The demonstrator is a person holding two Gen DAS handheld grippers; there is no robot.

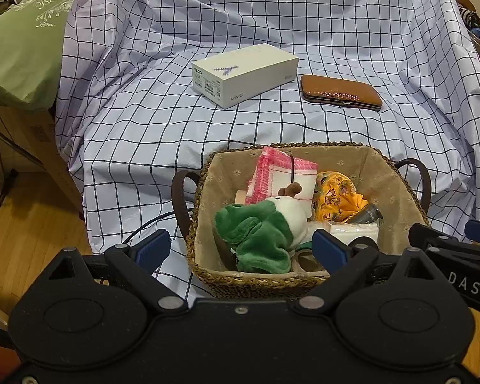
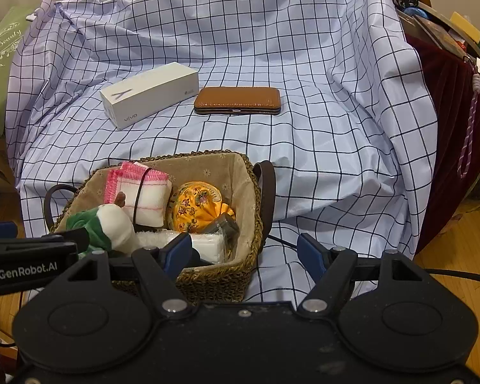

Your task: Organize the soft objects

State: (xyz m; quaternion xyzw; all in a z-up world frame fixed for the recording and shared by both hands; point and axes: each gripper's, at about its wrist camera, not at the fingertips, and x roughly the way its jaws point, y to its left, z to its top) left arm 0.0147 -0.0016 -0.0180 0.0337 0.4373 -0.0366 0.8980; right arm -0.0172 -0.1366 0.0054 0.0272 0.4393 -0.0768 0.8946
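A woven basket (image 1: 208, 172) (image 2: 252, 192) with dark handles sits at the near edge of the checked cloth. It holds a green and white plush toy (image 1: 259, 233) (image 2: 112, 220), a pink-edged folded cloth (image 1: 281, 176) (image 2: 144, 192), an orange floral pouch (image 1: 336, 195) (image 2: 198, 204) and a white tissue pack (image 1: 355, 232) (image 2: 208, 243). My left gripper (image 1: 241, 249) is open and empty, just before the basket's near rim. My right gripper (image 2: 243, 252) is open and empty over the basket's right near corner. Each gripper shows at the edge of the other's view.
A white phone box (image 1: 243, 73) (image 2: 150, 94) and a brown leather case (image 1: 340, 91) (image 2: 238, 100) lie on the checked cloth (image 1: 144, 128) (image 2: 336, 128) behind the basket. A green pillow (image 1: 19, 51) is at the left, dark red fabric (image 2: 448, 128) at the right. Wood floor lies below.
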